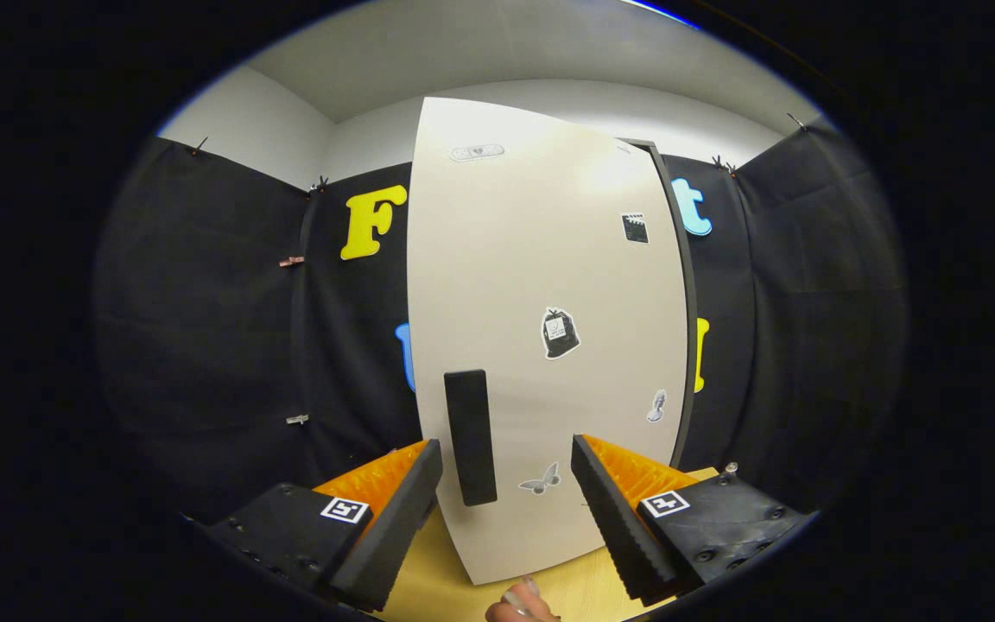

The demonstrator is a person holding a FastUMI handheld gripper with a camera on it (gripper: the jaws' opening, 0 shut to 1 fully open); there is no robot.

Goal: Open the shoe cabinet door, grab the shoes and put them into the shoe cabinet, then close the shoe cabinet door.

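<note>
Gripper view: jaws (506,501) are held wide apart, gripping nothing, w/ the black handle (470,436) of the cream shoe cabinet door (549,285) just ahead, nearer the left finger. Door looks swung off the frame at the right edge, so opening or closing both fit; shoes aren't seen. Stickers are spread on the door, a hand (522,607) rests on the wooden worktop (579,587) below; nothing blocks the handle.
</note>
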